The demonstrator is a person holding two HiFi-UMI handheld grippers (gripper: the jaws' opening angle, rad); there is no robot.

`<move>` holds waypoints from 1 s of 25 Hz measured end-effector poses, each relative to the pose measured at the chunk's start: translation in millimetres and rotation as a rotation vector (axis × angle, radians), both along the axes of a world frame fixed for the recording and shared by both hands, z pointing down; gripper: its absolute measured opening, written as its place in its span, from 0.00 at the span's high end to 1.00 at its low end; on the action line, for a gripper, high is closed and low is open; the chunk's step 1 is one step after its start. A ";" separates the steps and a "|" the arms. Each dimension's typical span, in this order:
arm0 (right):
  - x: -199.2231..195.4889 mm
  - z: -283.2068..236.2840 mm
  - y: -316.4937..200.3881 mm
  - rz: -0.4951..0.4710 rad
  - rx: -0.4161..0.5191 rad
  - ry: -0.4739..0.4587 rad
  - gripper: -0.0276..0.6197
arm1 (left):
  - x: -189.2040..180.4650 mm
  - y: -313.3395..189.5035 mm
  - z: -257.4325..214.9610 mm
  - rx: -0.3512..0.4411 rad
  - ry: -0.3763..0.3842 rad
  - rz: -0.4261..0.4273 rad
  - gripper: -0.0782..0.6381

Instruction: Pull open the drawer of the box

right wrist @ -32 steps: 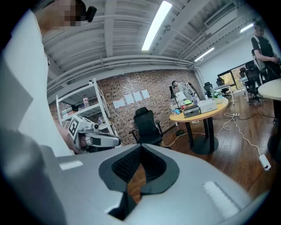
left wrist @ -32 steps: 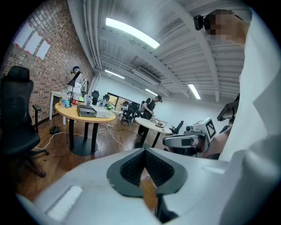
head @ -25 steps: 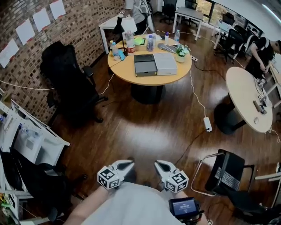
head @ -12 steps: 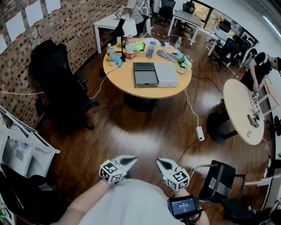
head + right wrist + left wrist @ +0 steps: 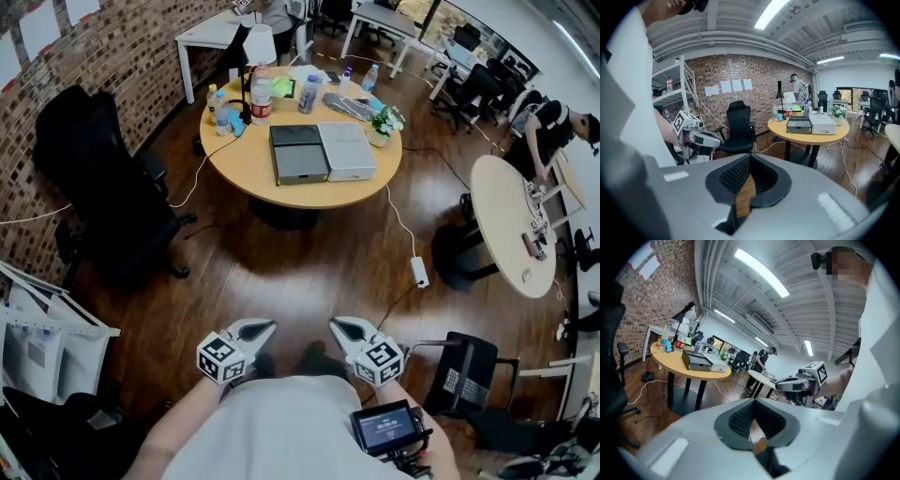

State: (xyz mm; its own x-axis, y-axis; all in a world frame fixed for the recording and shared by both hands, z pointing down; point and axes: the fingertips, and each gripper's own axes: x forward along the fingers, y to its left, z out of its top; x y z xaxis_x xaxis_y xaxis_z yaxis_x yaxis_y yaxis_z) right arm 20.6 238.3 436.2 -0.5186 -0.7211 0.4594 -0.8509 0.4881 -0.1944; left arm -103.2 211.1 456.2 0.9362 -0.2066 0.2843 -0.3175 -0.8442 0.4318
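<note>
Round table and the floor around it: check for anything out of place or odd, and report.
A white power strip lies on the open floor near the round table, its cable trailing down from the table's edge: a possible trip risk. The dark box and white box sit square, side by side; nothing looks spilled.

2 round tables (image 5: 239,157) (image 5: 502,211), 2 boxes (image 5: 300,155) (image 5: 347,150), 2 grippers (image 5: 261,327) (image 5: 339,326).

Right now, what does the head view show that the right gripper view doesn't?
Head view only: the power strip on the floor, the small screen at the frame's bottom, the right gripper's marker cube. Right gripper view only: the ceiling lights, the right gripper's jaws shut on nothing. Both: the round table with the dark box, the black chair, the left gripper.
</note>
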 end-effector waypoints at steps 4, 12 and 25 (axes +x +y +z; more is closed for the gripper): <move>15.0 9.0 -26.6 0.023 -0.003 -0.029 0.95 | 12.7 -15.2 8.6 -0.012 -0.022 -0.010 0.88; 52.6 14.2 -100.6 -0.015 0.029 -0.081 0.95 | 67.5 -69.9 6.8 -0.010 -0.072 -0.040 0.88; 140.1 17.0 -180.9 -0.021 0.038 -0.171 0.95 | 154.9 -144.8 -8.0 0.036 -0.125 -0.108 0.88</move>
